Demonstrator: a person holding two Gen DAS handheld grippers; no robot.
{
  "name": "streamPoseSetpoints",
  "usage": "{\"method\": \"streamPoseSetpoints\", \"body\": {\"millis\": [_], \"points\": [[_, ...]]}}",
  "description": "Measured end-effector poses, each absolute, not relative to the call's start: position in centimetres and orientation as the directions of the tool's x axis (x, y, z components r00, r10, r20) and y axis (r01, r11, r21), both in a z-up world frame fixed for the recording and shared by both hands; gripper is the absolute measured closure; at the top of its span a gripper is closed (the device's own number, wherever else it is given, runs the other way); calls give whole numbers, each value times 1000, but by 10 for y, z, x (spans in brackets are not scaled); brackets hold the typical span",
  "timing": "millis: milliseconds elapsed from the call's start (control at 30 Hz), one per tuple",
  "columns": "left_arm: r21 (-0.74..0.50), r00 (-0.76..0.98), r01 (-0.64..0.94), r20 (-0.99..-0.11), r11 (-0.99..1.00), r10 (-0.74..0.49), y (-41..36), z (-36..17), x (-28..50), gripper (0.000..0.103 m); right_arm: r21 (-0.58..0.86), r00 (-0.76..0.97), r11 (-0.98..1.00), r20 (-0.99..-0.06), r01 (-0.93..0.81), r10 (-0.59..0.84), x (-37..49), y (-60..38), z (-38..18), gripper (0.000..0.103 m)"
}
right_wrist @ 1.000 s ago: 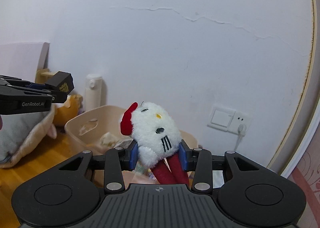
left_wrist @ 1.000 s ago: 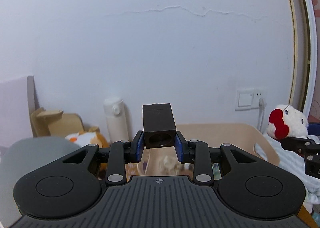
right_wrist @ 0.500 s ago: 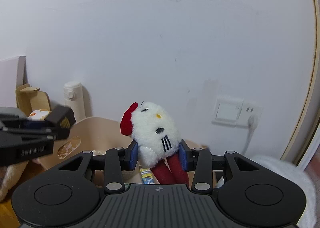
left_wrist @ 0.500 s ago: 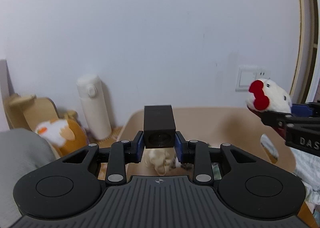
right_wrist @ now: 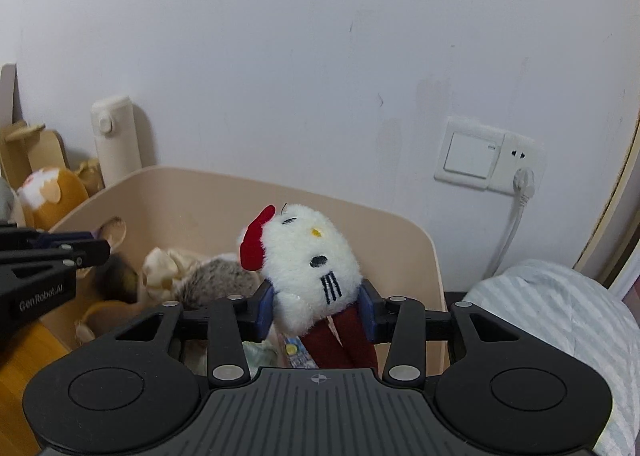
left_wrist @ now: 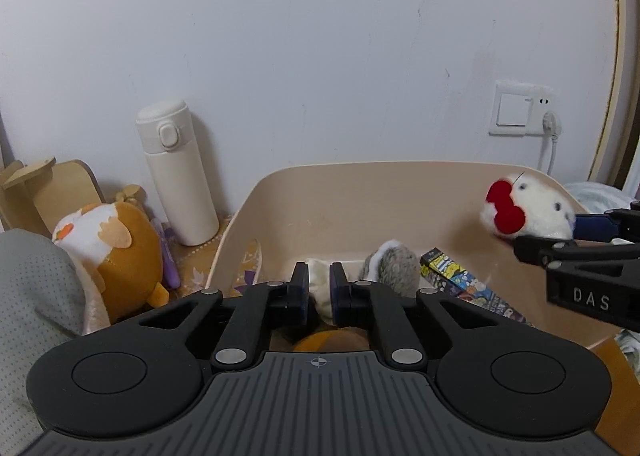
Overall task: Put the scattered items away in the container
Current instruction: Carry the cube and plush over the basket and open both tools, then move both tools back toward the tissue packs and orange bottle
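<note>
My left gripper (left_wrist: 319, 288) hangs over the beige bin (left_wrist: 360, 176); its jaws are closing, a narrow gap apart, with nothing between them. In the right wrist view a blurred dark shape (right_wrist: 116, 276), likely the black box, lies in the bin (right_wrist: 192, 180) just below the left gripper (right_wrist: 96, 248). My right gripper (right_wrist: 316, 310) is above the bin's right part. A white plush toy with a red bow (right_wrist: 312, 256) sits between its pads while the jaws are opening. The left wrist view shows the same plush toy (left_wrist: 528, 208) at the right.
In the bin lie a grey furry toy (left_wrist: 394, 268), a colourful carton (left_wrist: 460, 284) and cream cloth (left_wrist: 320, 284). Left of the bin are a white flask (left_wrist: 176, 172), an orange plush (left_wrist: 116, 244) and a grey cushion (left_wrist: 36, 288). Striped bedding (right_wrist: 560, 316) lies right; a wall socket (right_wrist: 480, 152) is behind.
The black box has left my left gripper, whose jaws are now narrower. Both grippers tilted down over the bin. The white plush stays between the right pads.
</note>
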State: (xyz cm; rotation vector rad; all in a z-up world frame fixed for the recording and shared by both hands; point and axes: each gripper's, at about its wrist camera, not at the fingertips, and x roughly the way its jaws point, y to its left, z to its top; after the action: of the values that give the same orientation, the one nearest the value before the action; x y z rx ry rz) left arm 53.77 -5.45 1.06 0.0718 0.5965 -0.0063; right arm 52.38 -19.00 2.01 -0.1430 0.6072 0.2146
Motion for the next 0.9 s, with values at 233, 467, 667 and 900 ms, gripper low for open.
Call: {"method": "streamPoseSetpoints", "body": {"millis": [233,467,667,900], "points": [[65,848,27,-530,998,11,-53,18,520,20,-80,831,966,-531,-246,167,502,-198,34,24],[21,837,97,-543,995,-70,-58,19,475,18,-77,854,967,-490,-243,175,458,-218,51,19],[3,809,189,-567,982,-154,-74,13,420,18,-60,865,968,-465,-244,190,407,-242,56,15],[-13,764,239,-614,971,-197,-90,-7,363,18,-74,850,968,-498,-238,171,354,-253,39,13]]}}
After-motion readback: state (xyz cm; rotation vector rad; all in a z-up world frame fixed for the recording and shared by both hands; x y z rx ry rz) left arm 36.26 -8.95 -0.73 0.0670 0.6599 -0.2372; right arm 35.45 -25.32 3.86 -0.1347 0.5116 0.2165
